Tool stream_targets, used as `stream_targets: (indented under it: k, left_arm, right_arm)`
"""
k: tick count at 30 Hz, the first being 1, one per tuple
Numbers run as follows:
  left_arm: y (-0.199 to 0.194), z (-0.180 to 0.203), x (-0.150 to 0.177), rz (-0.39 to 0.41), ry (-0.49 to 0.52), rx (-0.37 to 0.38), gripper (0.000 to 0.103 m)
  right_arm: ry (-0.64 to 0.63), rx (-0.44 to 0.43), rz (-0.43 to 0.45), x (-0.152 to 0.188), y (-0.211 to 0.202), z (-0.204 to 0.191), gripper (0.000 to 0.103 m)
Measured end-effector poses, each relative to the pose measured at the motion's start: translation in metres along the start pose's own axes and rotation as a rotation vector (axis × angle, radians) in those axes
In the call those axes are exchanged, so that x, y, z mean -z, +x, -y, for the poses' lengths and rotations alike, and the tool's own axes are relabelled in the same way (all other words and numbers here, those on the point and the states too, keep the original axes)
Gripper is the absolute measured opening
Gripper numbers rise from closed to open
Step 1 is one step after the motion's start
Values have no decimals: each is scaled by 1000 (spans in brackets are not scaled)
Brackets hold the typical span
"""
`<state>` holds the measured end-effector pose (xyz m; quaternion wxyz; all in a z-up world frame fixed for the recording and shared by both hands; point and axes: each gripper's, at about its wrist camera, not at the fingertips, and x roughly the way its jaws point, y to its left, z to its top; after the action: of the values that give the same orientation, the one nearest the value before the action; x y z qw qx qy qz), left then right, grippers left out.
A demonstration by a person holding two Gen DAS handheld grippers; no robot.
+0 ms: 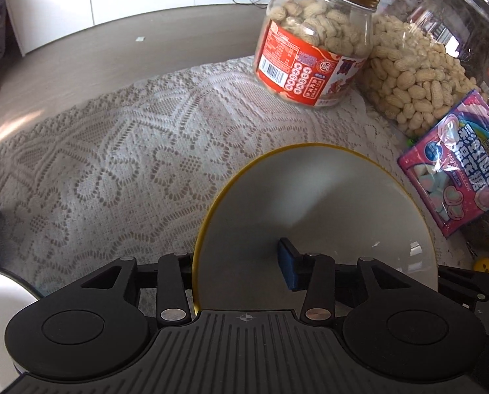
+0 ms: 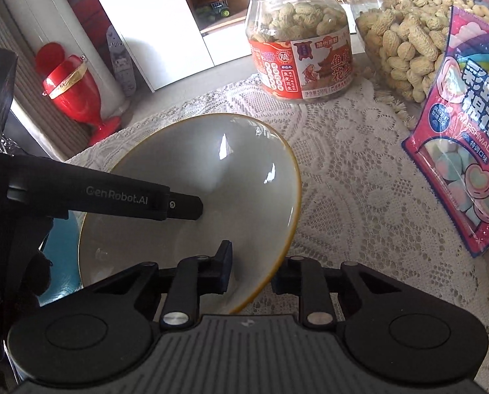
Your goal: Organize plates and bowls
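Left wrist view hides both tools' (image 1: 241, 262) (image 2: 254, 262) outer fingers behind the straddled bowl (image 1: 326, 203) rim; grip unclear.

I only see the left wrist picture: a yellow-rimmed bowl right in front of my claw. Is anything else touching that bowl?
Observer: Yes. The right claw straddles the rim of the bowl too, with one finger inside and one outside. I cannot tell whether it is squeezing.
Operator: Is there anything next to the bowl that I am missing?
Observer: There is a blue object just past the bowl's left edge, lower down and partly hidden. I cannot tell what it is.
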<state>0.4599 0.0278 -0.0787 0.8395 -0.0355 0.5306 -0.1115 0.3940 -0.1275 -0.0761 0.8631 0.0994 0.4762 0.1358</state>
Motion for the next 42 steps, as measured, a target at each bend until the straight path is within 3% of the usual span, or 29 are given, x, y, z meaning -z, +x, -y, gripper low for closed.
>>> stream_targets:
  k: [6, 14, 18, 22, 27, 42]
  left_arm:
    - [-14, 17, 23, -50, -24, 40, 44]
    - [-62, 78, 94, -57, 56, 96, 44]
    - [-74, 94, 136, -49, 81, 96, 43]
    - [-65, 97, 162, -85, 24, 103, 31]
    - [-66, 110, 172, -46, 35, 44, 37]
    - [-62, 119, 174, -36, 91, 34, 51]
  right_arm:
    - [-14, 4, -25, 17, -32, 9, 21]
    - [-66, -1, -1, 77, -112, 34, 22]
    - [-49, -3, 13, 109, -126, 45, 22]
    - [3, -14, -8, 125, -120, 60, 22]
    - [5, -7, -3, 129, -124, 61, 23]
    - [-7, -2, 2, 130, -123, 59, 24]
